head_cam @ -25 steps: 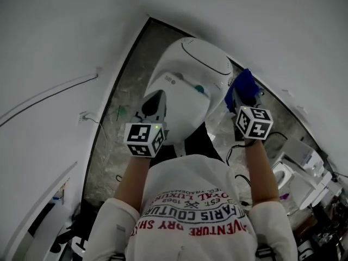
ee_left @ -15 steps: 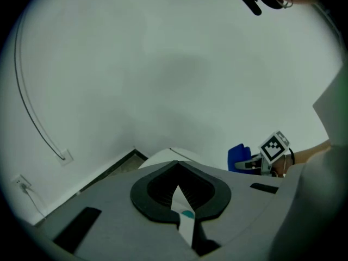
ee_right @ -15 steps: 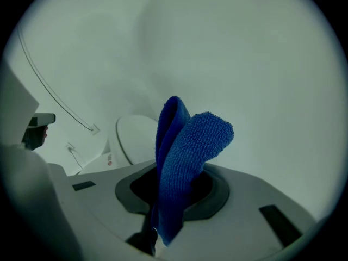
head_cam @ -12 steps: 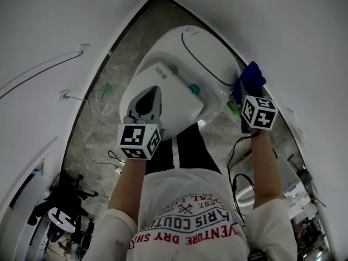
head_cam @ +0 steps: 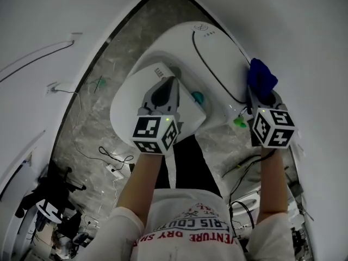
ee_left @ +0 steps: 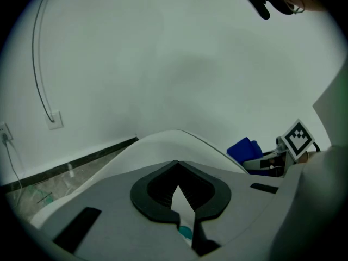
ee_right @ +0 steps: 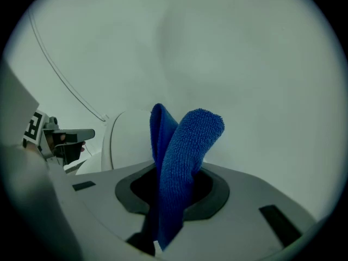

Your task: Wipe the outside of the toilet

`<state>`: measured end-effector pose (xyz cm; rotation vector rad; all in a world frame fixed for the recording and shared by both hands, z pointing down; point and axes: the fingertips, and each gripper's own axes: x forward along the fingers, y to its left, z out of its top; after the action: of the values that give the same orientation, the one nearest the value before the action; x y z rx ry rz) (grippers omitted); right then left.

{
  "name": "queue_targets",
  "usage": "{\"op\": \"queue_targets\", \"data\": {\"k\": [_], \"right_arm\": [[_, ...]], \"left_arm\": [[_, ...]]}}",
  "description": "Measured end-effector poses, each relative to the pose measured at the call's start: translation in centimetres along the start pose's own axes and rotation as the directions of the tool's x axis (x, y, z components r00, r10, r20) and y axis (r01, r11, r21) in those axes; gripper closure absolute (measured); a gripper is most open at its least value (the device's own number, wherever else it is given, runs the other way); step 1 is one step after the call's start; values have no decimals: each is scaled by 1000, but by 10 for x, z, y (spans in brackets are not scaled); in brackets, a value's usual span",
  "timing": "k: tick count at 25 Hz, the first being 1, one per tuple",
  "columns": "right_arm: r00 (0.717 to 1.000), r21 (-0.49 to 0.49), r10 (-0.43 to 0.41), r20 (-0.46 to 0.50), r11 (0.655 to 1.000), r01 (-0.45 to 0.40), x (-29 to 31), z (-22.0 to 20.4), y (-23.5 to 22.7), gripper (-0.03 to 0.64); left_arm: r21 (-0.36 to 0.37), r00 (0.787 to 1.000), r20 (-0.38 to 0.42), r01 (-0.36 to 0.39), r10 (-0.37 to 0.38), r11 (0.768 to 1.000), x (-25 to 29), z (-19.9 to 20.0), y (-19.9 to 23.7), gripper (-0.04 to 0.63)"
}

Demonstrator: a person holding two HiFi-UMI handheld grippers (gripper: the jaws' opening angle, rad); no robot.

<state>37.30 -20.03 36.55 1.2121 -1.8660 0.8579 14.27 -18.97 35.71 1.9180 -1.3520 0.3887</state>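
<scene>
Left gripper (head_cam: pixel 165 90): jaws closed to a sliver, nothing between them, positioned over the front of the white toilet (head_cam: pixel 217 53). The toilet stands centre, close to the wall; the mark on its lid is too small to read. Right gripper (head_cam: pixel 265 99): jaws clamped on a blue cloth (head_cam: pixel 261 76) beside the toilet's right flank. The print on the shirt (head_cam: pixel 190 222) is inverted and partly reads "DRY" and "VENTURE".

Bathroom, white toilet (head_cam: pixel 215 58), grey stone floor (head_cam: pixel 128 42), white walls (head_cam: pixel 49 10)
</scene>
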Motion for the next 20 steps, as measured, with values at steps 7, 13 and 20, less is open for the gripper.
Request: {"op": "queue_targets", "data": {"k": [7, 13, 20], "right_arm": [[999, -184, 38, -25, 982, -42, 17, 25, 8, 534], [996, -343, 79, -40, 935, -88, 37, 50, 30, 534], [990, -439, 101, -93, 889, -132, 61, 86, 67, 534]], "left_arm": [[-49, 999, -32, -8, 7, 999, 13, -21, 10, 591], [-35, 999, -34, -11, 10, 999, 8, -28, 27, 591], [-63, 997, -74, -2, -3, 998, 6, -35, 50, 591]]}}
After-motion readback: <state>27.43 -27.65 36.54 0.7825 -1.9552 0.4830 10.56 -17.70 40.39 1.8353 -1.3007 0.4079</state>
